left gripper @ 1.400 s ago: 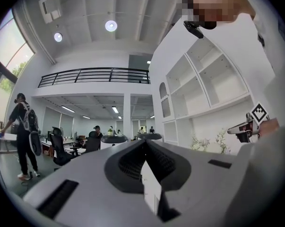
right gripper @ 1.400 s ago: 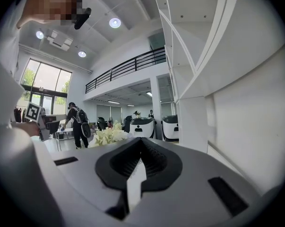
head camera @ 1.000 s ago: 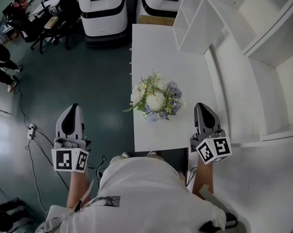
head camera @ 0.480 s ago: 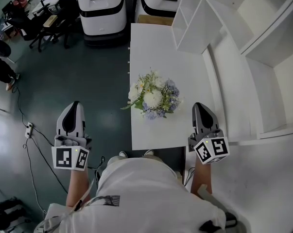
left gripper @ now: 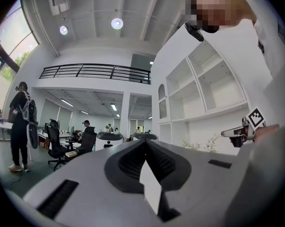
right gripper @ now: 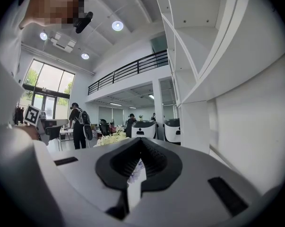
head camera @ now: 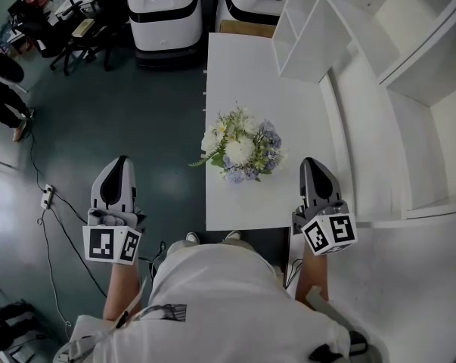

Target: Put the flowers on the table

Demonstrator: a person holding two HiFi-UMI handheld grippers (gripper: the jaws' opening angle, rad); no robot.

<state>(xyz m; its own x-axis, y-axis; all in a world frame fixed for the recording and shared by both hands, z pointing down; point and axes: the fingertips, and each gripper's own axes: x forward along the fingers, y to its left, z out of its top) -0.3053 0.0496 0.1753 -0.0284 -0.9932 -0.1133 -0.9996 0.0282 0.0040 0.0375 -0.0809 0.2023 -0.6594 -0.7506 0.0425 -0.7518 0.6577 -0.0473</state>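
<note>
- Round bouquet of white and pale-blue flowers (head camera: 241, 148) lay on white rectangular table (head camera: 246, 74), hard by left long edge; green sprig overhung it.
- Open tabletop beyond bouquet.
- Left gripper (head camera: 120, 162) over dark teal floor (head camera: 163, 119), well apart from table; jaws closed, empty.
- Right gripper (head camera: 313, 162) at table's near right corner beside white shelf unit (head camera: 379, 44); jaws closed, empty.

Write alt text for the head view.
A bouquet of white and lavender flowers sits on a white table, seen from above. The person holds the left gripper over the floor and the right gripper by the table's near right corner, both clear of it.
</note>
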